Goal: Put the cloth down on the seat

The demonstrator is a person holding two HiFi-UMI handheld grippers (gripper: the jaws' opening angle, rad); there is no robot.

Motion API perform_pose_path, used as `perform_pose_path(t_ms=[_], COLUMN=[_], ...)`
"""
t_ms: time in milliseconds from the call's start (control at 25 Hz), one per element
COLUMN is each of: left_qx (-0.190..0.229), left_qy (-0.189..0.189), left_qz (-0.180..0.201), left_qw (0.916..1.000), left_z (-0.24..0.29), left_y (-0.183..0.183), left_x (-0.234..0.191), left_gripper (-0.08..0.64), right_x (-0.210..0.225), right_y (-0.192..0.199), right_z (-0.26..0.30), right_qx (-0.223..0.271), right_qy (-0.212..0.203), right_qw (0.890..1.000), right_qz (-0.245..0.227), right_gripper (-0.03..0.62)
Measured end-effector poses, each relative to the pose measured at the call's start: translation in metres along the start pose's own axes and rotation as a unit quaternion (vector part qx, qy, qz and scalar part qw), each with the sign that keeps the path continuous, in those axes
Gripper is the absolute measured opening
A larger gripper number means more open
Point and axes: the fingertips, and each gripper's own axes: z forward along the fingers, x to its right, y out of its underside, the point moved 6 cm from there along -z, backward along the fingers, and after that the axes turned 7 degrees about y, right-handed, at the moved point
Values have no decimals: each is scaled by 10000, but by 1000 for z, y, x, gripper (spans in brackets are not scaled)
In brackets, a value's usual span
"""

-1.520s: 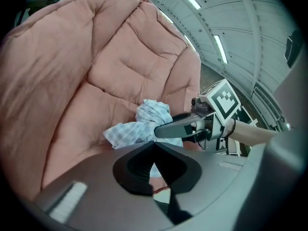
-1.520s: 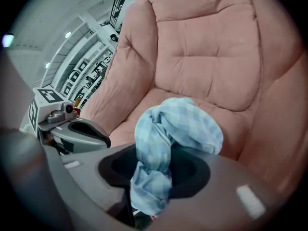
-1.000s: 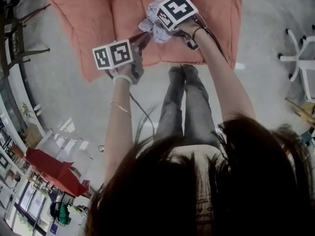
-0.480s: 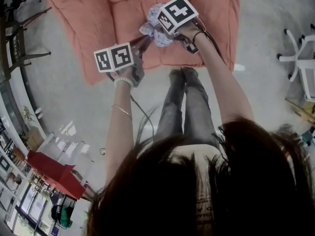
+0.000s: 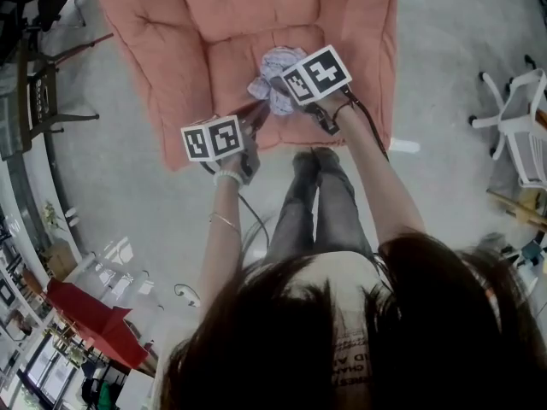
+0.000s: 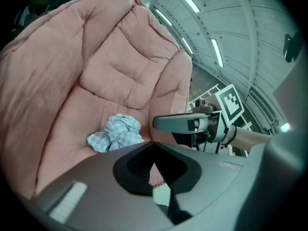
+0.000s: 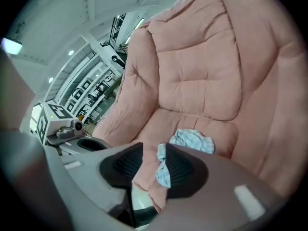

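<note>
One cloth point(image 5: 275, 75) on seat point(image 5: 226, 54), edge loose betw. R fingers point(image 7: 185, 170) (half-apart, just closing).

A padded pink armchair point(image 5: 171, 32) stands on the grey floor point(image 5: 111, 186). On its seat point(image 5: 231, 75) a crumpled pale checked cloth point(image 5: 278, 73) lies near the middle, with the backrest at twelve o'clock from it. It seems to rest fully on the cushion, though one fold is hard to see.
</note>
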Motion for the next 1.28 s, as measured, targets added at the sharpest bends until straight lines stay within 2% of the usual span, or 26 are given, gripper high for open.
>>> perform_pose_path(t_ms=[240, 560, 1280], left_qx=[220, 639, 1258], left_qy=[72, 77, 250], left_qz=[115, 542, 944], left_qw=[9997, 9965, 9872], left_z=[-15, -36, -65], left_y=[-10, -30, -58], left_x=[24, 64, 123], left_gripper=[-2, -2, -2], right_x=[-11, -34, -65], right_y=[-3, 5, -21], right_z=[-33, -81, -137], right_qx=[272, 726, 1283], right_qy=[24, -169, -376], right_qw=[9996, 9967, 9910], right_qz=[-13, 316, 63], right_gripper=[115, 86, 29])
